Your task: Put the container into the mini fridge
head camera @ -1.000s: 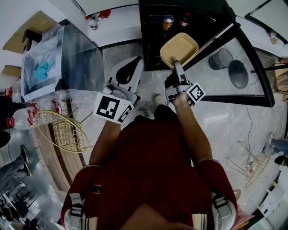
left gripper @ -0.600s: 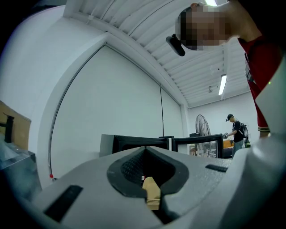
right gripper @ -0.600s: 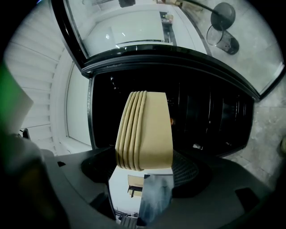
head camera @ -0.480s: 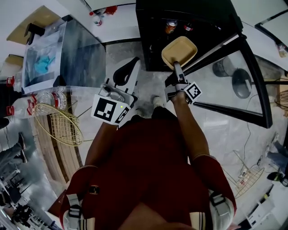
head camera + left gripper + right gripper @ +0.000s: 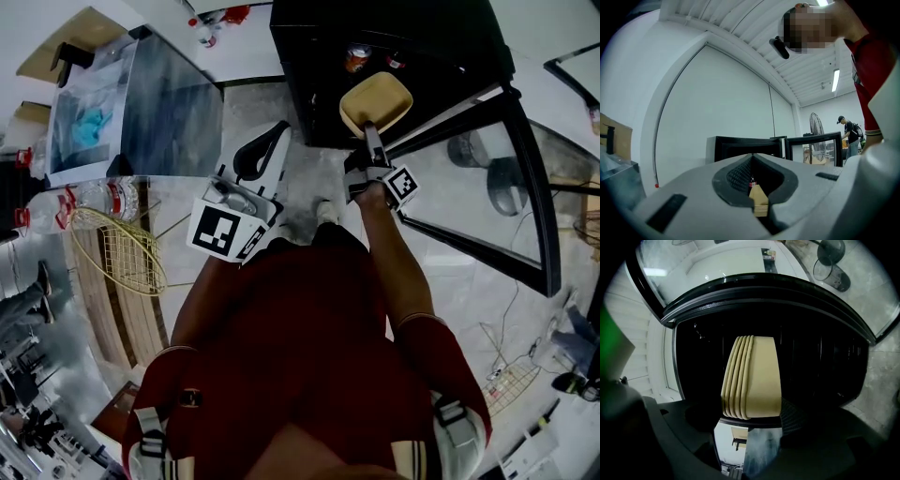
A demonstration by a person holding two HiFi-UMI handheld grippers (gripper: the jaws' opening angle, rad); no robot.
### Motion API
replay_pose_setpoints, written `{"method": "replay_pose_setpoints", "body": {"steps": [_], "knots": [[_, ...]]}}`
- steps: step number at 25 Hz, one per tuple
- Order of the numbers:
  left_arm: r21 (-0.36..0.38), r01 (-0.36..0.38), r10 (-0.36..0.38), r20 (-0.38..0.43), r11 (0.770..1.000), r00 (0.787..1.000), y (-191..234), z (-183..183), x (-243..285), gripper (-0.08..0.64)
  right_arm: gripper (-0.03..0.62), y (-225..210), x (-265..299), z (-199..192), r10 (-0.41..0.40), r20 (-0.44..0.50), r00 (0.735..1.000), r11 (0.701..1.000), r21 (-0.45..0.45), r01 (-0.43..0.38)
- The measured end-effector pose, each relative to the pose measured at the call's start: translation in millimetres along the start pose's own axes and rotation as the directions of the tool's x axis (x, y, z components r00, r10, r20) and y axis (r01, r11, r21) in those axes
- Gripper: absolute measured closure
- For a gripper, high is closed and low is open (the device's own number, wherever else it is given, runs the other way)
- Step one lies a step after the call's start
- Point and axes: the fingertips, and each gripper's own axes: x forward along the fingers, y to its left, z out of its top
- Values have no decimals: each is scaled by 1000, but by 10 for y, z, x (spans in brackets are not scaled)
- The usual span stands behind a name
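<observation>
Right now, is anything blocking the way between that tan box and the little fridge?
Nothing visible blocks it. The fridge has its door swung wide to one side, and the box, held in the right claw, faces the dark opening directly. A can and a bottle stand deeper inside.

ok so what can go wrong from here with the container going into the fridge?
1. The right gripper holds the container by one edge only, so it may tilt or slip.
2. A can and a bottle stand inside the mini fridge; the container could knock them.
3. The open glass door is close beside the arm and could get bumped.
</observation>
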Motion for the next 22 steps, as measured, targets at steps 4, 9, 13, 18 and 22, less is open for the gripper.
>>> {"method": "replay_pose_setpoints", "body": {"steps": [4, 9, 13, 18, 22], "knots": [[7, -12, 12, -13, 1000, 1000, 10, -36, 50, 554, 221, -67, 62, 120, -10, 42, 999, 1000, 15, 9], [15, -26, 26, -30, 1000, 999, 24, -79, 104, 554, 221, -106, 169, 183, -21, 57, 998, 1000, 13, 20], [16, -36, 37, -38, 999, 999, 58, -98, 124, 554, 221, -135, 232, 234, -32, 105, 994, 999, 45, 28], [21, -48, 49, -44, 999, 998, 112, -105, 128, 554, 221, -187, 294, 254, -49, 144, 988, 997, 71, 39], [20, -56, 57, -43, 998, 997, 141, -121, 136, 554, 221, -230, 366, 283, -43, 154, 987, 997, 64, 34]]}}
